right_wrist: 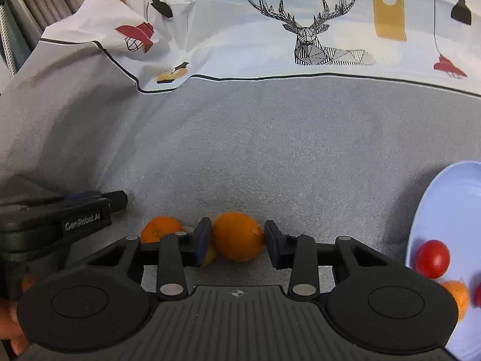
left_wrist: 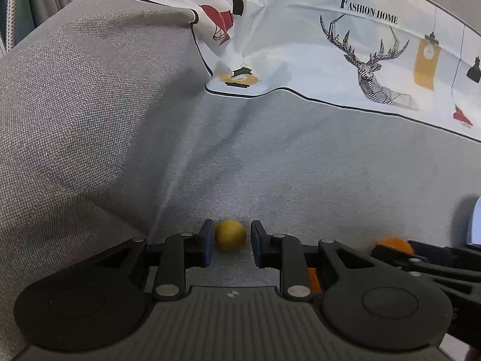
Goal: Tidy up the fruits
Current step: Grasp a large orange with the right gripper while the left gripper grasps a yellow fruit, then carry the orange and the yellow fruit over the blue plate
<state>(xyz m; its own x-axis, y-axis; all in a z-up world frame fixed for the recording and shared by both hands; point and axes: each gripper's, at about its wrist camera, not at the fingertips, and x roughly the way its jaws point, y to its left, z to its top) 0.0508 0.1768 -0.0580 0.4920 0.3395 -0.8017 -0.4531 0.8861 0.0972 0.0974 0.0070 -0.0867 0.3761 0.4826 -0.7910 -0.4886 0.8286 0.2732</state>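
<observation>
In the left wrist view my left gripper (left_wrist: 231, 242) has its jaws around a small yellow fruit (left_wrist: 230, 235) on the grey cloth, with a small gap on the right side. In the right wrist view my right gripper (right_wrist: 237, 239) has its jaws on both sides of an orange (right_wrist: 238, 236), touching it. A second orange (right_wrist: 160, 228) lies just left of it, and a yellowish fruit (right_wrist: 210, 255) peeks out behind the left finger. A light blue plate (right_wrist: 448, 210) at the right holds a red tomato (right_wrist: 432, 258) and an orange fruit (right_wrist: 457, 296).
A grey cloth (right_wrist: 270, 150) covers the table, with a printed white cloth (right_wrist: 240, 30) bearing a deer drawing behind. The left gripper's body (right_wrist: 60, 222) shows at the left of the right wrist view. The right gripper and an orange (left_wrist: 393, 244) show at the right of the left wrist view.
</observation>
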